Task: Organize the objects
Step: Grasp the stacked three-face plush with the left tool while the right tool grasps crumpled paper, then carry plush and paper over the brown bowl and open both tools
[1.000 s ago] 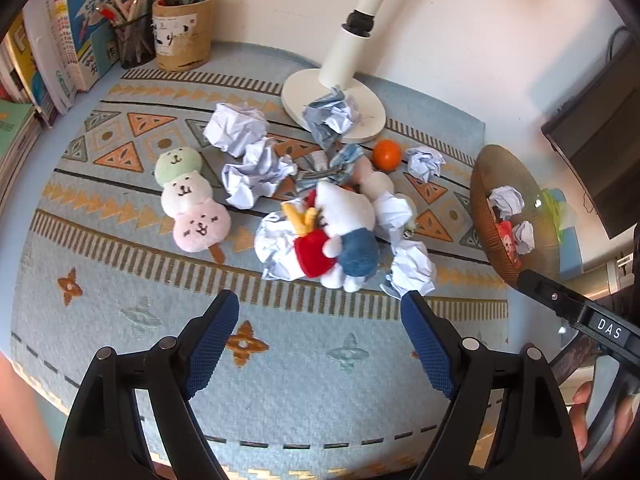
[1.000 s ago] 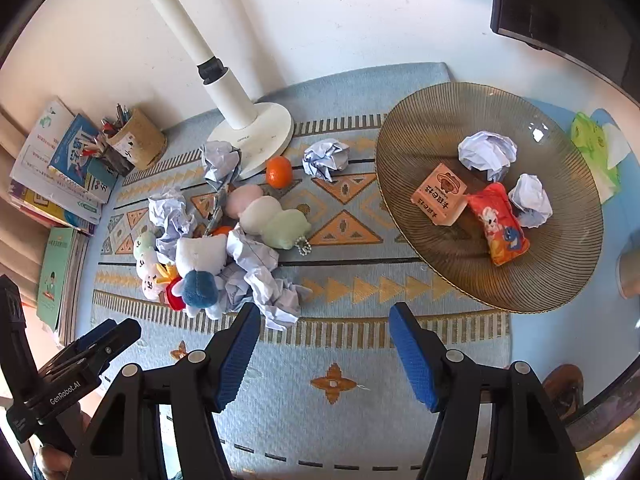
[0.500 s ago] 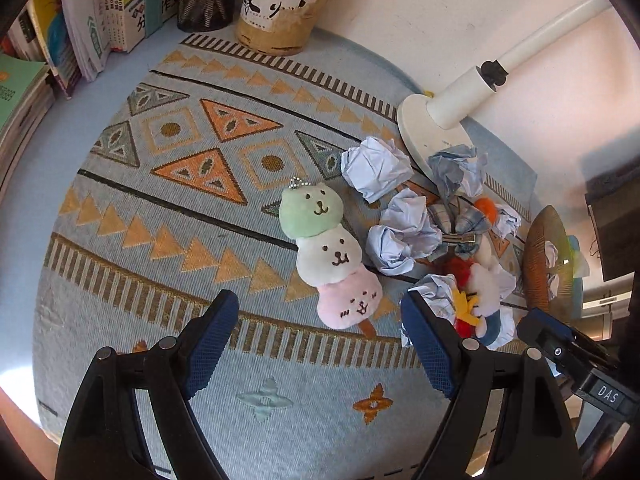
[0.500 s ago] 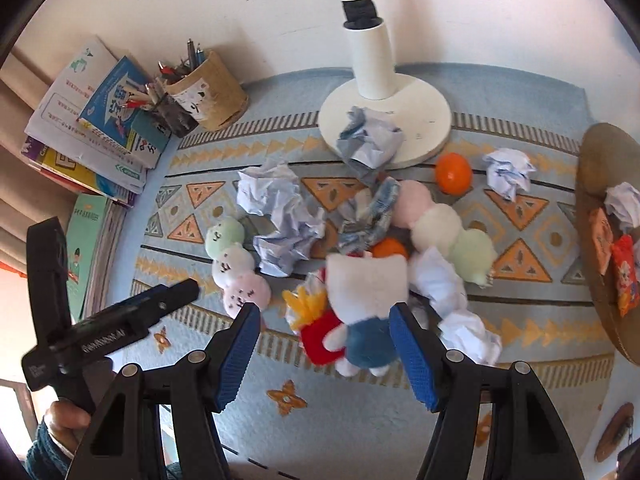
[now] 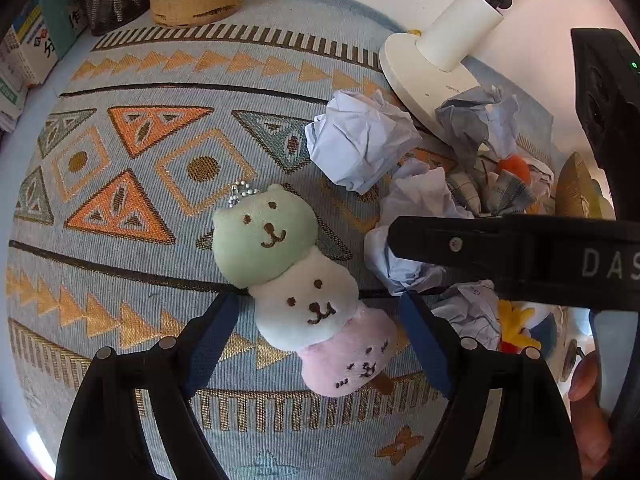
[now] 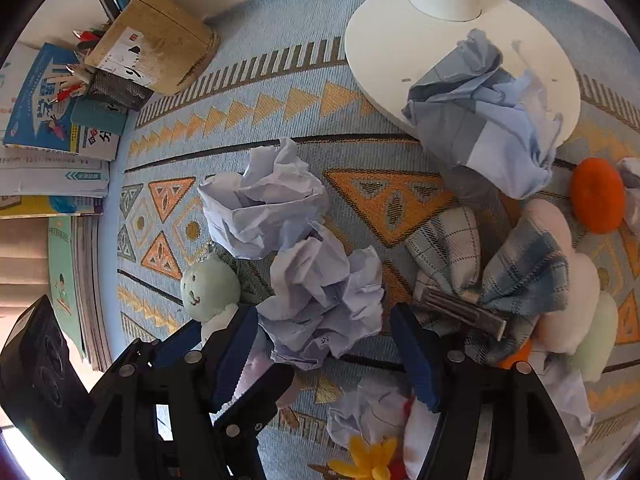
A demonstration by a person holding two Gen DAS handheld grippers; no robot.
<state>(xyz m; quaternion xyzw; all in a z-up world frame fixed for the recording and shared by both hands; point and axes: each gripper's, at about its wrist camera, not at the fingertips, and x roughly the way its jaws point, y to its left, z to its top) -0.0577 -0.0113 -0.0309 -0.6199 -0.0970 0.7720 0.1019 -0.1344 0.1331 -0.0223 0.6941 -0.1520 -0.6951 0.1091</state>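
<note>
Plush skewer | between spread left gripper pads | untouched

Bright daylight fills both views; the mat is sharp at centre, bowed and dark-cornered at the edges, with soft shadows.

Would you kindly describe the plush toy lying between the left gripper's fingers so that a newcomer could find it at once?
Start at the white lamp base on the patterned blue mat, then come toward the camera past the crumpled paper balls. The plush skewer toy lies flat there. Unlike the paper around it, it is three stacked bear faces, green, white and pink, with a bead chain on top.
</note>
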